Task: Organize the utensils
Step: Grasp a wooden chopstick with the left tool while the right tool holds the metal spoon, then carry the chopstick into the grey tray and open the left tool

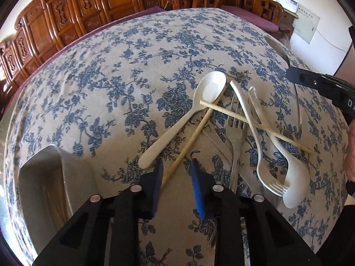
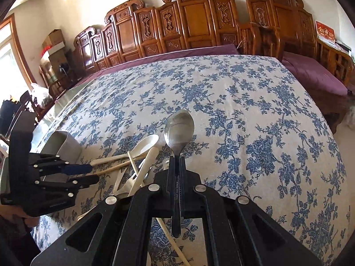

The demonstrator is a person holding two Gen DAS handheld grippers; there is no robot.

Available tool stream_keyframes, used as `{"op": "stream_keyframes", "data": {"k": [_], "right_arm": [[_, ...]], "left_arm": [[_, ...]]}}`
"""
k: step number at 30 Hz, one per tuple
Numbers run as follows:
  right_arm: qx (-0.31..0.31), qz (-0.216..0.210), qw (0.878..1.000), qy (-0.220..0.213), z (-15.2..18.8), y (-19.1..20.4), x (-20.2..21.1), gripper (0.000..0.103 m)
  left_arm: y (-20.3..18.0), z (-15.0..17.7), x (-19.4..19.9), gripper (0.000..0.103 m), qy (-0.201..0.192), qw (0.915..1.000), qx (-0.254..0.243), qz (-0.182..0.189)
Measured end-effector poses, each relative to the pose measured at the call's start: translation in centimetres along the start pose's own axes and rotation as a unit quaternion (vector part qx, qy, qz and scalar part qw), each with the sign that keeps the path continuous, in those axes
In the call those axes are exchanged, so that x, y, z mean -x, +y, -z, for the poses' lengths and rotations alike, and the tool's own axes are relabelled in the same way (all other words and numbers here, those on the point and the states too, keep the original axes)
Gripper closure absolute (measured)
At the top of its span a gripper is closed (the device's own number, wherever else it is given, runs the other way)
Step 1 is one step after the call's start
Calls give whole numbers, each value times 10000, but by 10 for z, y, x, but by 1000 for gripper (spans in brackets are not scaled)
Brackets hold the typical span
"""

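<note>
Gripping a steel spoon (image 2: 179, 130) by its handle, the right gripper (image 2: 176, 161) holds it above the tablecloth (image 2: 255, 115), bowl pointing to the far side, both fingers pressed flat against the thin polished stem. To the right of it and toward the far edge the blue-flowered cloth lies bare, with wide room before it drops off toward the purple-cushioned bench (image 2: 310, 75) and carved wooden panels (image 2: 188, 26).

The left gripper (image 1: 176, 166) hovers with its jaws apart, a bamboo chopstick (image 1: 188, 144) running up between the blue-padded fingers (image 1: 197, 186) without either visibly clamping it. Just beyond lies the tangled pile: a cream plastic spoon (image 1: 188, 115), a second chopstick (image 1: 255, 126) crossing over it, a metal fork (image 1: 236, 133), a pale plastic fork (image 1: 266, 173) and another cream spoon (image 1: 295, 186), all overlapping. A smooth metal holder (image 1: 55, 177) with rounded corners stands at the near left, well clear of the pile.
</note>
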State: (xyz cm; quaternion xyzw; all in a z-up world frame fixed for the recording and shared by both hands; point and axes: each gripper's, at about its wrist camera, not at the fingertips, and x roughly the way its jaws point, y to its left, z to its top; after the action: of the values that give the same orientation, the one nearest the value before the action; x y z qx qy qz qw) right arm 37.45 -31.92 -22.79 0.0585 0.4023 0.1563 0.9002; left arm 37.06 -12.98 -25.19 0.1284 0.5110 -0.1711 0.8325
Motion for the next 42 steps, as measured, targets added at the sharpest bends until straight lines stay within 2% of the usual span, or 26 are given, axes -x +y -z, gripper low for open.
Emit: {"op": "stream_keyframes", "data": {"k": [8, 10, 15, 30, 42], "right_arm": [[39, -49, 10000, 40, 1, 6, -3, 99], [55, -50, 10000, 52, 1, 8, -4, 99], [105, -41, 9999, 102, 2, 14, -9, 99], [227, -113, 9997, 1, 1, 44, -4, 99], [539, -324, 9977, -270, -1, 88, 14, 99]], "left_arm": [[-1, -3, -9, 84, 206, 9998, 42, -28], [-1, -2, -9, 92, 208, 9998, 41, 9], [-11, 8, -1, 99, 200, 9996, -182, 124], [-9, 40, 71, 99, -620, 9967, 95, 511], [25, 56, 116, 99, -1116, 9925, 423, 267]]}}
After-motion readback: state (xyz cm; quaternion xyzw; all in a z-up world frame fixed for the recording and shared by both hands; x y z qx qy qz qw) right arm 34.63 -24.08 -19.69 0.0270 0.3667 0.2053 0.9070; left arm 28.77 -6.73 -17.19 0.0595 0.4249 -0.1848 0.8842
